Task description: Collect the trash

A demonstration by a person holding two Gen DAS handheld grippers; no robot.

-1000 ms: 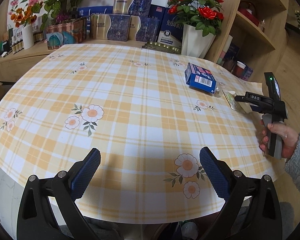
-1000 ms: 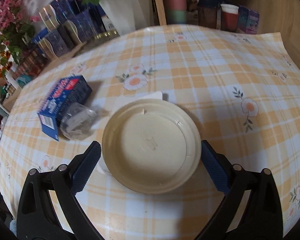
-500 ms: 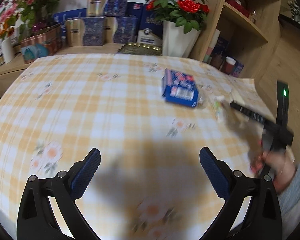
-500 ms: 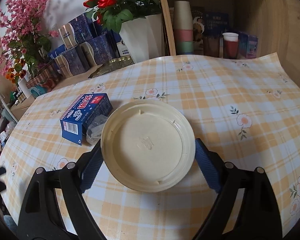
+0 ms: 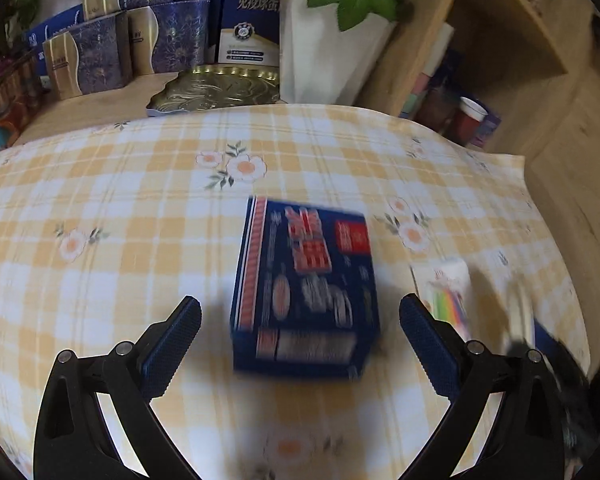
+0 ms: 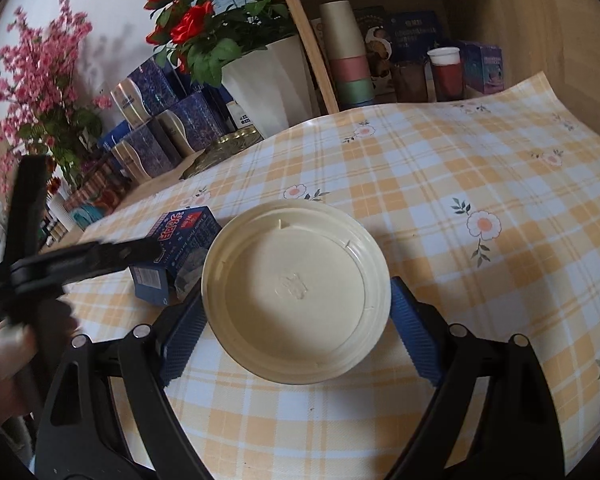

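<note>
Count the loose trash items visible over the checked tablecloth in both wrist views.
4: blue box between the open left fingers; crumpled clear plastic against it; cream dish gripped by the right fingers; striped wrapper right of the box. More may be hidden under the dish.

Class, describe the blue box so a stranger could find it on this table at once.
Start at the yellow checked tablecloth. Near its middle lies a flat dark blue cardboard box, beside a round cream plastic lid. It alone there has red-and-white lettering.
</note>
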